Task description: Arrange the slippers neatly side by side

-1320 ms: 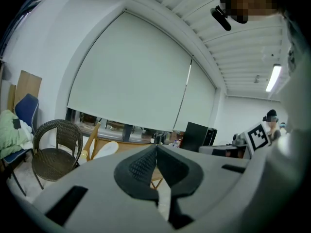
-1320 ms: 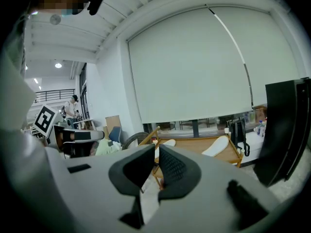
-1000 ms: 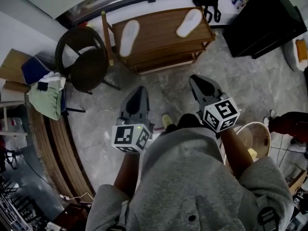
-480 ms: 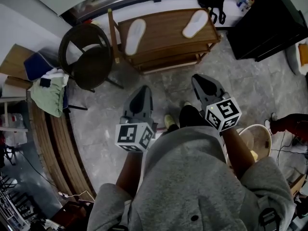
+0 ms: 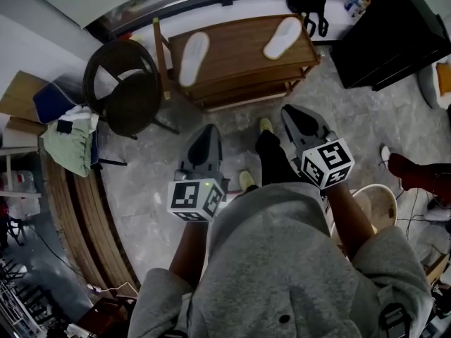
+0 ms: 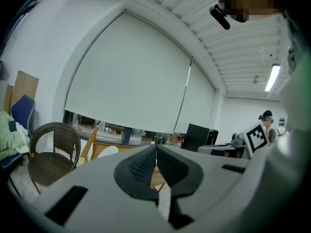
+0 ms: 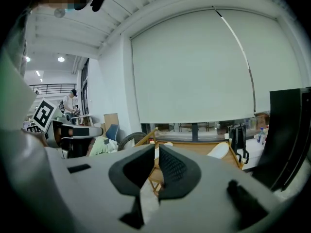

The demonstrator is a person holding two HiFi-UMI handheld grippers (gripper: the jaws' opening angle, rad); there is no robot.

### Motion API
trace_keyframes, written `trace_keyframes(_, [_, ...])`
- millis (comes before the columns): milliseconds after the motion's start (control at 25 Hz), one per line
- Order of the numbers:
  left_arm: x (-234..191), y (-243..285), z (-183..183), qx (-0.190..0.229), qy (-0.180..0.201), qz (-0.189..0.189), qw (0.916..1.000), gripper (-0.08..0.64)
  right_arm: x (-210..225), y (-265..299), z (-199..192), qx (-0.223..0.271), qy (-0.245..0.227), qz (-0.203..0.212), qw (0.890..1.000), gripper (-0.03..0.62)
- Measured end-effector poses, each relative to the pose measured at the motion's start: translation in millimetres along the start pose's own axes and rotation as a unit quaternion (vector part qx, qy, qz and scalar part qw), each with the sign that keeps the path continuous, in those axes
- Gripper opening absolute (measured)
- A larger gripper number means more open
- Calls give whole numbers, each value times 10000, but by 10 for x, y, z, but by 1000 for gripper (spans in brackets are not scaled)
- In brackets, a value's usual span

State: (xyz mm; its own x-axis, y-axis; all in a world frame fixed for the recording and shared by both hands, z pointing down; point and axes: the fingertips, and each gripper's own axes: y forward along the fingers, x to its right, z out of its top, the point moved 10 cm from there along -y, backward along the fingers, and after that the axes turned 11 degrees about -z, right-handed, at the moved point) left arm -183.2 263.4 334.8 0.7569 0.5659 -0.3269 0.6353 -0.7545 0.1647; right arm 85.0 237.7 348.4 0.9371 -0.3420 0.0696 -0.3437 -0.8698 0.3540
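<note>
My left fingers (image 6: 141, 168) press together and my right fingers (image 7: 177, 169) nearly meet, both empty; only the gripper views show this. The head view shows the left slipper (image 5: 192, 58) and right slipper (image 5: 282, 36) well beyond them, far apart on the wooden surface (image 5: 236, 51). I hold both pointing forward, slightly downward.

The table (image 5: 236, 48) is brown wood, smooth with a faint sheen. The left-edge slipper (image 5: 192, 58) and right-corner slipper (image 5: 282, 37) on it look white and matt. The chair (image 5: 134, 101) is dark woven wicker. The floor (image 5: 141, 189) is grey mottled stone. The left gripper (image 5: 208, 134) and right gripper (image 5: 290, 113) are matt grey plastic, and their fingers (image 6: 141, 166) have black, finely textured rubbery faces.
</note>
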Motion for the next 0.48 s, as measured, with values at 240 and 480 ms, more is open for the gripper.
trace_keyframes(240, [-52,275,61,-44,-61,16,10000,15,284,187,58,-5,78,-114,9999,40])
trace_keyframes(480, [-142,702,116,-106,-65,2,9999,15,597,465,87,-70,137,-189,9997,40])
